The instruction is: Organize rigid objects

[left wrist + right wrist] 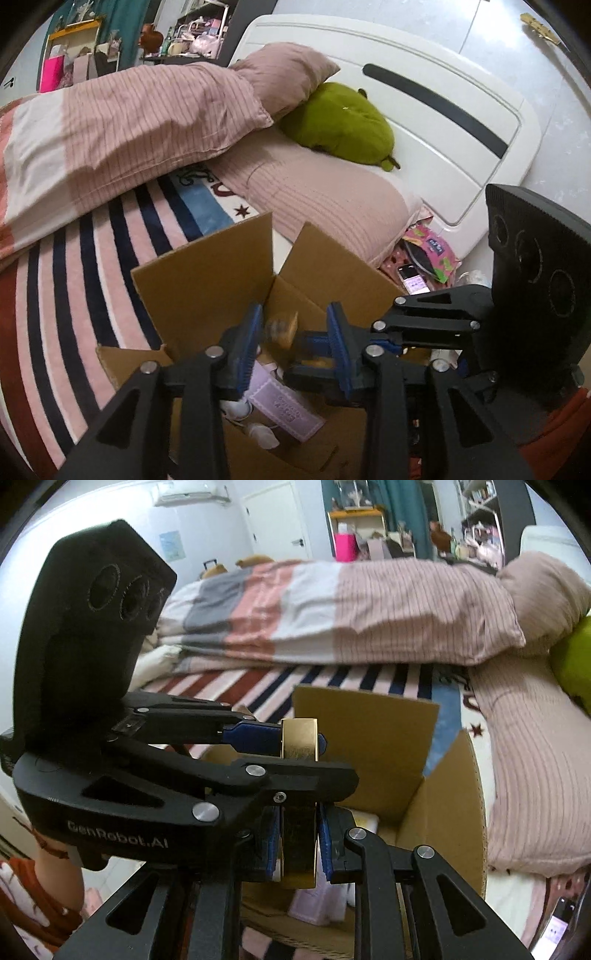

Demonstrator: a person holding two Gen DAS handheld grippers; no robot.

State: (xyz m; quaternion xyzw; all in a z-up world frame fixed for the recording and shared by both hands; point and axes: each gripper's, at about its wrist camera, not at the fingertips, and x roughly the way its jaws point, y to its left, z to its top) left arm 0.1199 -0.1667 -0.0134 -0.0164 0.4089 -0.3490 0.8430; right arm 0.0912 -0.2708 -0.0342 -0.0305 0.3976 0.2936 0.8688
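An open cardboard box (207, 280) (447, 805) stands on the striped bedspread, with a lilac packet (282, 408) and white items inside. A shiny gold box (298, 849) is clamped between my right gripper's (297, 843) blue pads above the box opening. In the right wrist view my left gripper (300, 738) crosses from the left, its blue fingers around the gold box's upper part. In the left wrist view my left gripper (295, 332) has its pads spread, with a blurred gold object (282, 326) between them and the right gripper's (314, 350) fingers reaching in from the right.
The bed carries a pink striped duvet (122, 122), a pillow (317, 199) and a green plush (340, 125) by the white headboard (443, 92). Colourful packets (428, 254) lie right of the box. Shelves and a pink bag (345, 546) stand at the far wall.
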